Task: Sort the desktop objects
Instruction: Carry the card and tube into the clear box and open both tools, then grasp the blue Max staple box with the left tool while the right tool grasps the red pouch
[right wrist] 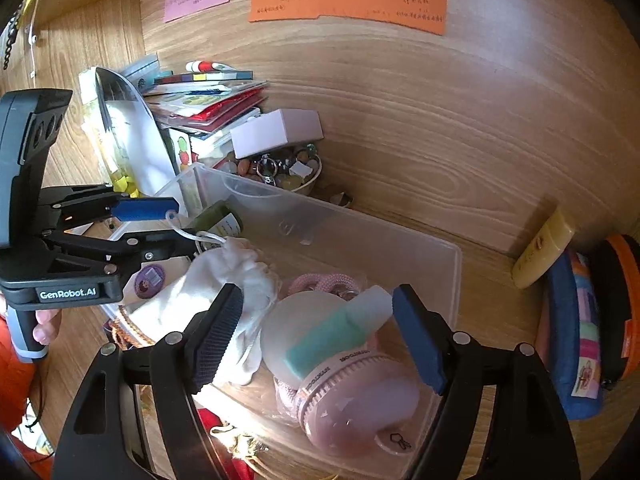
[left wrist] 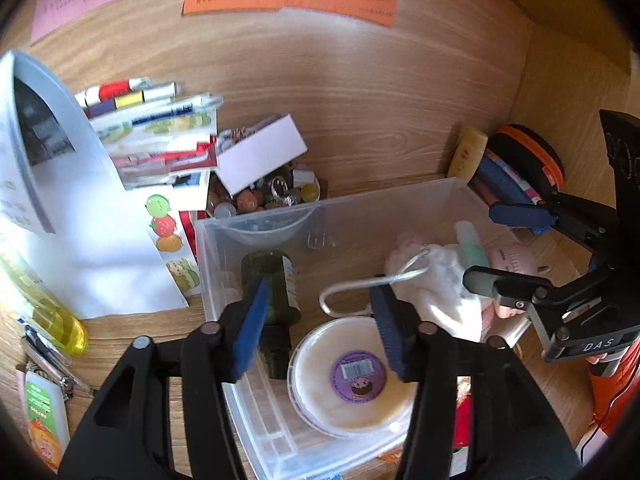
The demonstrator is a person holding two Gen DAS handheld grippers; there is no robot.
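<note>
A clear plastic bin (left wrist: 208, 264) (right wrist: 452, 276) stands on the wooden desk. It holds a dark green bottle (left wrist: 276, 280) (right wrist: 220, 218), a round white tub with a purple sticker (left wrist: 352, 372), a white drawstring bag (left wrist: 436, 276) (right wrist: 224, 284), a mint-and-white bottle (right wrist: 340, 332) and a pink gadget (right wrist: 360, 404). My left gripper (left wrist: 320, 328) is open above the bin, between the green bottle and the tub, and it shows at the left of the right wrist view (right wrist: 160, 224). My right gripper (right wrist: 316, 340) is open around the mint bottle without touching it.
Left of the bin lie a stack of papers and markers (left wrist: 152, 140), a white box (left wrist: 260, 152) over a bowl of trinkets (right wrist: 280, 172), a yellow bottle (left wrist: 48, 304) and sticker sheets. To the right are a yellow tube (right wrist: 544, 248), a blue pouch (right wrist: 572, 340) and an orange-rimmed case (left wrist: 532, 156).
</note>
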